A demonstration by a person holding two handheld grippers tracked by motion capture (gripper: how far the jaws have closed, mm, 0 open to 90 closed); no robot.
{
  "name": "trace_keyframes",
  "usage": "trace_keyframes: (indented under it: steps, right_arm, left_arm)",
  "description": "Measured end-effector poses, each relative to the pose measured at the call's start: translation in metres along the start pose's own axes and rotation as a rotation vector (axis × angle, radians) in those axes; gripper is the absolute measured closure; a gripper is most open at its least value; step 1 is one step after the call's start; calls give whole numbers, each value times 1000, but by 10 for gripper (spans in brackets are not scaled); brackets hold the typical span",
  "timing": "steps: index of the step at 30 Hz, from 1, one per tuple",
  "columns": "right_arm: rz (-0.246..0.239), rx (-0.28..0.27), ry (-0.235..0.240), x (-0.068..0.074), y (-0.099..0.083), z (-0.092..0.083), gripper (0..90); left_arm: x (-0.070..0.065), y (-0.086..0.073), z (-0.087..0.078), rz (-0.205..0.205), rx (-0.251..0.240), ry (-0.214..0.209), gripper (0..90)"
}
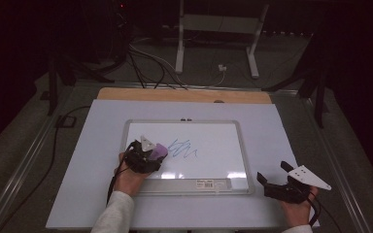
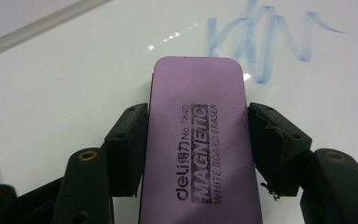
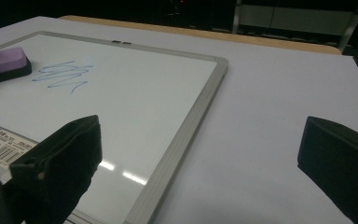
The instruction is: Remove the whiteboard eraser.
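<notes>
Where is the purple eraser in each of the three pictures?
High view: the purple eraser sits left of centre on the whiteboard, in the left gripper.
Left gripper view: the eraser is in the middle, clamped between the black jaws.
Right gripper view: it is at the far left edge.
Shared landmark: the blue scribble beside it.

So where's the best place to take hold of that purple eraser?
By its two long sides, near the middle, coming in from its rear end. The purple eraser is a flat rounded block, narrow enough to fit between the jaws, and this leaves its front end free to reach the blue scribble. The left tool holds it just so, over the whiteboard.
</notes>
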State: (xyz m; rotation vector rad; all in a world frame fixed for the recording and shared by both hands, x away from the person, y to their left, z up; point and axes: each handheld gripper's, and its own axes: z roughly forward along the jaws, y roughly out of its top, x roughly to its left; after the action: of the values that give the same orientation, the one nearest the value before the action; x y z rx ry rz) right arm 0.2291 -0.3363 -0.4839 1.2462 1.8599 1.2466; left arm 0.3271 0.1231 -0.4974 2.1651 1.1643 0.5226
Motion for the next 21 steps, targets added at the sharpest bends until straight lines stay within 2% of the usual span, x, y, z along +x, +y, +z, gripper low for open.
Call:
trace_keyframes:
  steps: [3,5,9,17,19,21]
  right_arm:
    - [2,2,0,0,0,0,0]
    - [1,3,0,0,0,0,0]
    - [-1,4,0,0,0,1,0]
    - [0,2,1,0,0,0,0]
    - [-1,2,1,0,0,0,0]
    - [-1,1,0,0,0,0,0]
  left_arm:
    - [7,0,2,-45,-3,30,418]
    - [6,1,3,-55,-8,38,418]
    - [-2,5,6,-41,-10,25,418]
    - [-30,11,9,45,-11,-66,418]
    - [-31,12,9,53,-9,-63,418]
    - [-28,12,10,34,-6,-47,419]
